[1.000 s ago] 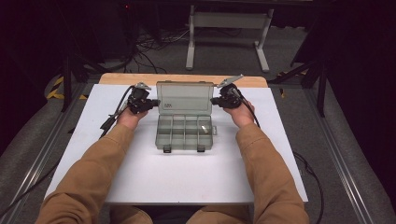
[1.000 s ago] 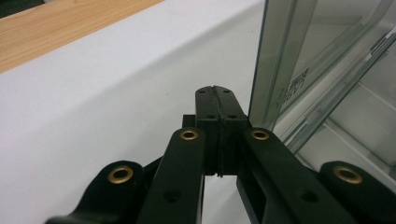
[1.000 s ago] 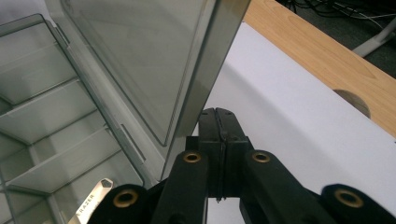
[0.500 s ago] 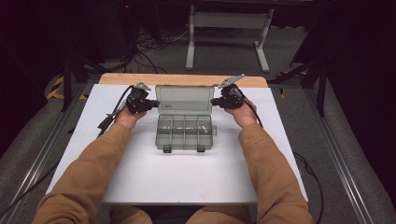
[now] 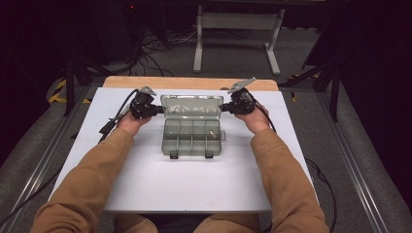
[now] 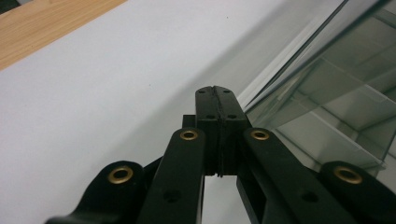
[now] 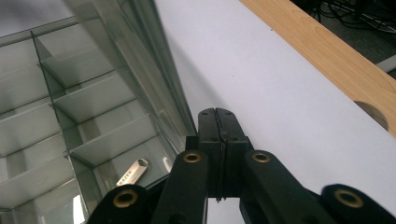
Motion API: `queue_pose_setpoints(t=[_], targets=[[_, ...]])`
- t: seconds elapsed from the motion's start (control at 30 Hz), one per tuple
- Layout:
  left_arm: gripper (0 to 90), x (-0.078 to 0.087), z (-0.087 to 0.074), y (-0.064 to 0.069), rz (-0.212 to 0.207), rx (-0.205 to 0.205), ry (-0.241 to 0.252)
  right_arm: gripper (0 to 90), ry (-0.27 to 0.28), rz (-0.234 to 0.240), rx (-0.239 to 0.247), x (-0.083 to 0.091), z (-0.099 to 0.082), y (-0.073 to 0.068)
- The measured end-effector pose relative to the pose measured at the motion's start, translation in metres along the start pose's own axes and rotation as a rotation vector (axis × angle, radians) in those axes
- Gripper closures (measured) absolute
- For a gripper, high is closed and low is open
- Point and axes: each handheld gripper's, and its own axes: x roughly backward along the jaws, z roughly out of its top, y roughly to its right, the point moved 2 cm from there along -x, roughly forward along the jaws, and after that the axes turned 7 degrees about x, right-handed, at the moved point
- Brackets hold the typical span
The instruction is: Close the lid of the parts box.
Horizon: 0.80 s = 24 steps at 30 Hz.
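Note:
A clear plastic compartment box [image 5: 192, 141] lies open in the middle of the white tabletop [image 5: 145, 179]. Its lid [image 5: 192, 105] stands raised at the back. A small silver USB stick [image 7: 132, 171] rests in a right-hand compartment [image 5: 212, 133]. My left gripper [image 5: 158, 110] is shut and empty, with its tips at the lid's left edge [image 6: 215, 91]; the lid [image 6: 327, 70] rises just to their right. My right gripper [image 5: 224, 105] is also shut with nothing between its jaws. Its tips sit beside the lid's right edge [image 7: 217, 114], and the box wall [image 7: 154, 74] is on their left.
A wooden strip [image 5: 189, 82] borders the far edge of the white top. Beyond it on the floor stand a grey metal frame [image 5: 238, 34] and loose cables [image 5: 160, 46]. Rails [image 5: 359, 174] run along both sides. The near half of the white top is bare.
The lid looks shorter from above than a second ago, so it now stands more upright. Both hands have barely shifted at its two ends.

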Motion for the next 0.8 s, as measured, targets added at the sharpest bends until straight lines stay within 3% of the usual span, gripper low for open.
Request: queue_pose_setpoints(t=[0.8], targets=[[90.0,0.01,-0.002,0.009,-0.037,-0.047,-0.038,90.0,-0.005,0.036,0.032,0.009,-0.004,-0.012]])
